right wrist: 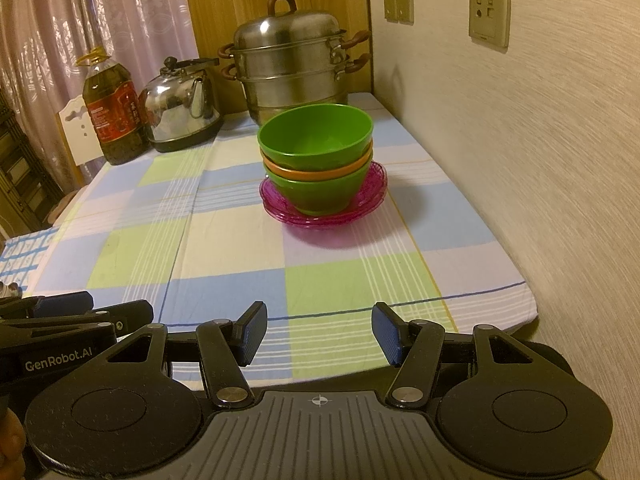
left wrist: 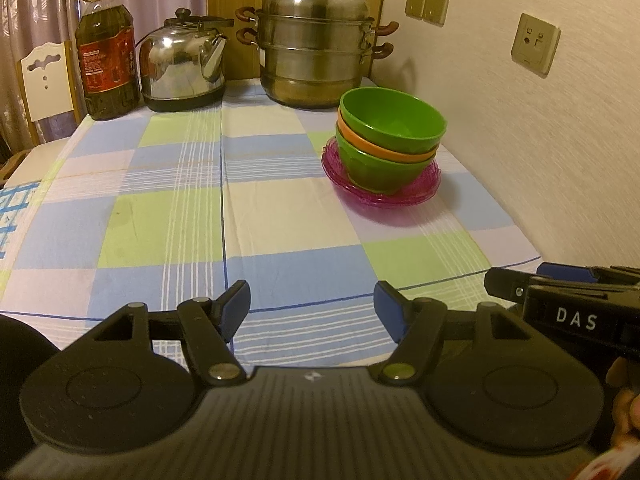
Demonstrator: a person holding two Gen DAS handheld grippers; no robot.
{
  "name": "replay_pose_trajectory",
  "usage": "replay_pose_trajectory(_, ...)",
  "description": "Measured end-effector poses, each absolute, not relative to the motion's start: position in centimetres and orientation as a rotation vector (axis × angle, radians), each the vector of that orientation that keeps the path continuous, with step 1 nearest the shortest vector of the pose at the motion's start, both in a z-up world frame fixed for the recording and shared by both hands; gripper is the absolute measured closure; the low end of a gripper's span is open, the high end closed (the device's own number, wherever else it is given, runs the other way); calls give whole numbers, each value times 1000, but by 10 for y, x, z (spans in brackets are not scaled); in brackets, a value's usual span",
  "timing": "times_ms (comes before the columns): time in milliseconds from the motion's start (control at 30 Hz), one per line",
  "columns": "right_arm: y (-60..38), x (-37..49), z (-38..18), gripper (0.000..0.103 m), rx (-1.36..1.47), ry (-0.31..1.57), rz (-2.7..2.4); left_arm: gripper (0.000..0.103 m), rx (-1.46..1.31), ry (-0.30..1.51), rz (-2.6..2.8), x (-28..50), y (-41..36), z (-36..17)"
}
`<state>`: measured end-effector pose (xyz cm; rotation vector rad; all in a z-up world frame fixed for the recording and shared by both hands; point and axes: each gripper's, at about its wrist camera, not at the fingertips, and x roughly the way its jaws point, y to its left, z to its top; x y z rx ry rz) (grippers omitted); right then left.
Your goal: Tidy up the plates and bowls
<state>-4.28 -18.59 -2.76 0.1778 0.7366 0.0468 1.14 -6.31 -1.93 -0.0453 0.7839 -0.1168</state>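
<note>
Three smooth plastic bowls nest in one stack near the wall side of the counter [left wrist: 280, 216]: a green top bowl [left wrist: 394, 120], an orange middle bowl [left wrist: 384, 150] showing only as a thin rim band, and a green bottom bowl [left wrist: 376, 170] with a tapered, flat-footed shape. The stack sits on translucent magenta plates [left wrist: 380, 194], which are piled shallowly and have ribbed, slightly scalloped edges. A checked cloth [left wrist: 168, 216] of blue, pale green and cream squares with fine white stripes covers the counter.

At the back stand a tiered stainless steel steamer pot [left wrist: 316, 46] with a domed lid and brown loop handles, a polished metal kettle [left wrist: 182, 66] on a dark base, and a clear plastic oil bottle [left wrist: 106, 58] with a red label and yellow carry ring. Beige switch plates sit on the textured wall.

The left hand-held gripper [left wrist: 312, 312] hovers over the near edge of the cloth with its blue-padded fingers spread wide and nothing between them. The right hand-held gripper [right wrist: 320, 334] is likewise spread wide and empty, well short of the bowls. The two tools sit just beside each other.
</note>
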Motion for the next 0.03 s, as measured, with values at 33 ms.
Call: replay_pose_trajectory(33,-187,-42,-27,45,178,736,47,37,-46,785,-117,12,-63,-19)
